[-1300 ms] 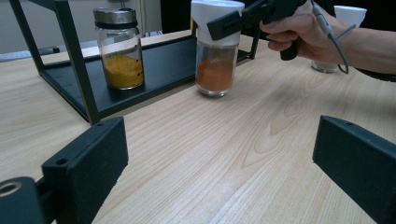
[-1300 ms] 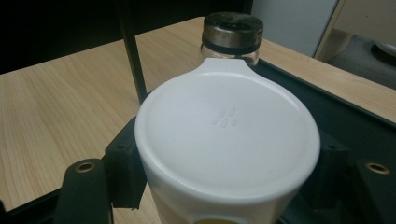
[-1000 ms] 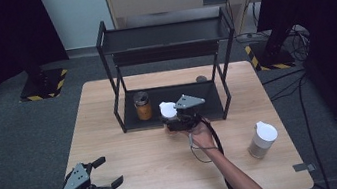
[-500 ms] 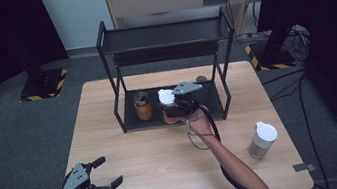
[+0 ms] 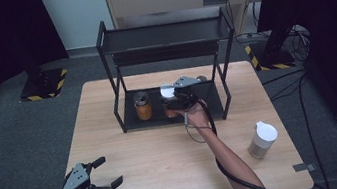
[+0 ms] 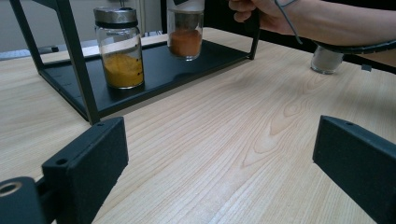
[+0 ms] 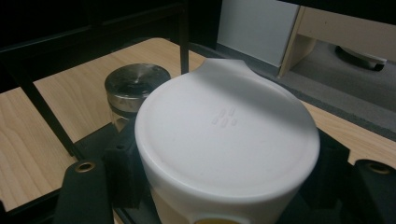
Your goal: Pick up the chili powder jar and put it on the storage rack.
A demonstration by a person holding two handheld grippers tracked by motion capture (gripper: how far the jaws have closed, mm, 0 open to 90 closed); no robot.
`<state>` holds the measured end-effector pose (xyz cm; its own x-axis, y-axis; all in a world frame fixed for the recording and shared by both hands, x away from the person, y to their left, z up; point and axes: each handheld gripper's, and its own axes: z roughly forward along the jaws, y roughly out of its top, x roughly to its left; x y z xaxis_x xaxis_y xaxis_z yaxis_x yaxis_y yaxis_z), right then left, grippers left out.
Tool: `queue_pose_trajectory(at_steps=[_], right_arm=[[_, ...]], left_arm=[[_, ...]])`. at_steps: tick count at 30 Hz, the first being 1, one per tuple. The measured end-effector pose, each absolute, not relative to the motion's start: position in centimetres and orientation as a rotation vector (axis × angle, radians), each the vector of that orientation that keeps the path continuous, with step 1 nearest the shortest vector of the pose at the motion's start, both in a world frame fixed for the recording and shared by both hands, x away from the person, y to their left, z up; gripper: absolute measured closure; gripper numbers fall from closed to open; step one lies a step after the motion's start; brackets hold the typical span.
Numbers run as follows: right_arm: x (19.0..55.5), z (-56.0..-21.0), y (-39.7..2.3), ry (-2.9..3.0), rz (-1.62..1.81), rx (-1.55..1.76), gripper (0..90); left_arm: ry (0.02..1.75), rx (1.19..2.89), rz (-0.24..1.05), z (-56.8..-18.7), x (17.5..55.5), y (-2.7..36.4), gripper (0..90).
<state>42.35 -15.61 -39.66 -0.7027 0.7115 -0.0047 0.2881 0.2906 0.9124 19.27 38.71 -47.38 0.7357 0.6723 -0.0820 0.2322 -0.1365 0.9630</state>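
White-lidded orange spice jar (image 5: pixel 169 100), upright

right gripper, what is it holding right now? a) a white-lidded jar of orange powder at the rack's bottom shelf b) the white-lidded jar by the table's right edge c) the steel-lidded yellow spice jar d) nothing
a: the right gripper is closed on the white-lidded jar of orange powder over the rack's bottom shelf, beside the steel-lidded jar.

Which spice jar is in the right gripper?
The white-lidded jar of orange powder, over the rack's bottom shelf. The steel-lidded yellow jar stands free beside it; the second white-lidded jar stands on the table.
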Motion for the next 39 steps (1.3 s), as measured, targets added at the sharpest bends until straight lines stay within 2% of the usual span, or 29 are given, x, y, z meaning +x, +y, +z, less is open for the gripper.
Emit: queue_pose_trajectory(at_steps=[39], right_arm=[[43.9, -41.9, -14.8, 2.158, 1.393, 0.920, 30.5]], left_arm=[[0.723, 1.705, 0.448, -47.3, 19.2, 38.7, 2.5]])
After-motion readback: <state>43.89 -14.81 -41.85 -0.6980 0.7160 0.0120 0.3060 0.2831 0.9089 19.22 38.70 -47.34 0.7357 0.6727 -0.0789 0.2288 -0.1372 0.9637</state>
